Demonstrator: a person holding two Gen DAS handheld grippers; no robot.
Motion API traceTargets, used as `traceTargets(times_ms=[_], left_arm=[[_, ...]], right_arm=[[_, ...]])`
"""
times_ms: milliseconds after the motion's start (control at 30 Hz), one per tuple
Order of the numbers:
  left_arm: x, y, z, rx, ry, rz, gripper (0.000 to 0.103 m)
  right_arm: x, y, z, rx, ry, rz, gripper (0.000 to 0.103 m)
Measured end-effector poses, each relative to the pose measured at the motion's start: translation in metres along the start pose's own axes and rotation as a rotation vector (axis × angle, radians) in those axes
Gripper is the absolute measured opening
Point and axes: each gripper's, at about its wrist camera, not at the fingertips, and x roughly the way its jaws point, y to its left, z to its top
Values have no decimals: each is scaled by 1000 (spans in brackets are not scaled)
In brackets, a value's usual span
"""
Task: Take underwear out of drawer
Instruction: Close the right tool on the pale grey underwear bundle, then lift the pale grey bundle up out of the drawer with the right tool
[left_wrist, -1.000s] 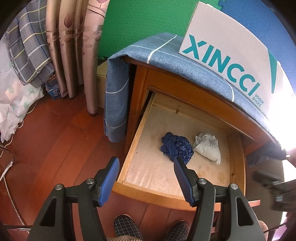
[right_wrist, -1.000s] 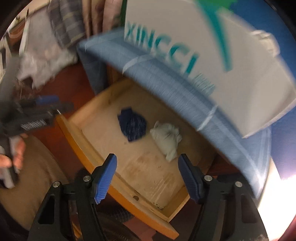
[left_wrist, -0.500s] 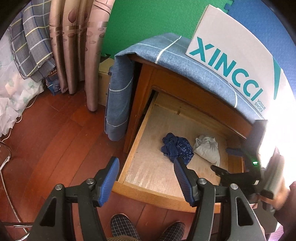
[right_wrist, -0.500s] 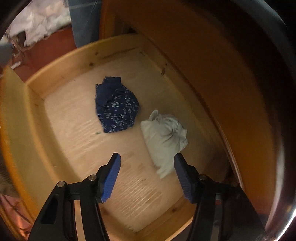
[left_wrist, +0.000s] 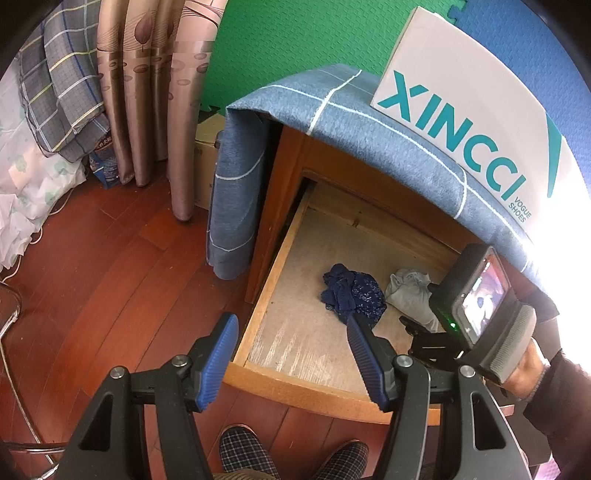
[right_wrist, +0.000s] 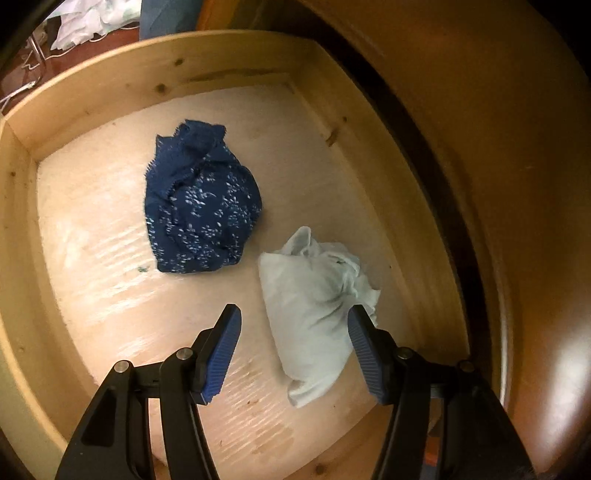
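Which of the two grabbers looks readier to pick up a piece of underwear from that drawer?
The right gripper: it is open, down inside the drawer, right over the pale underwear. The left gripper is open too, but outside the drawer front.

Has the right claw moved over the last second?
Yes. The right claw went down into the drawer, nearing the white underwear, open; the drawer walls now fill its view.

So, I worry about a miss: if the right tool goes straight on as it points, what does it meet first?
Probably the pale bundled underwear, lying between the open right tool fingers; depth is unclear.
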Motion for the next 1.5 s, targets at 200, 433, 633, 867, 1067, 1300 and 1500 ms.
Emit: traceTargets(times_ms=[200, 433, 633, 867, 1067, 1300, 1500], left_arm=[[1, 0, 0, 2, 4, -3, 63], [2, -1, 0, 10, 5, -4, 63], [3, 0, 1, 8, 6, -4, 63], [3, 1, 2, 6, 4, -6, 63], [3, 1, 1, 6, 1, -10, 63], [3, 2, 1, 5, 1, -10, 63], [4, 2, 2, 6, 3, -9, 63]], right_arm=[[15, -6, -3, 17, -16, -1, 58], [32, -22, -6, 61, -19, 12, 62], [30, -23, -12, 75, -36, 16, 56], [30, -34, -25, 117, 6, 103, 43], [18, -44, -42, 182, 49, 294, 40], [26, -41, -41, 166, 68, 296, 48], [37, -34, -38, 130, 86, 266, 43]])
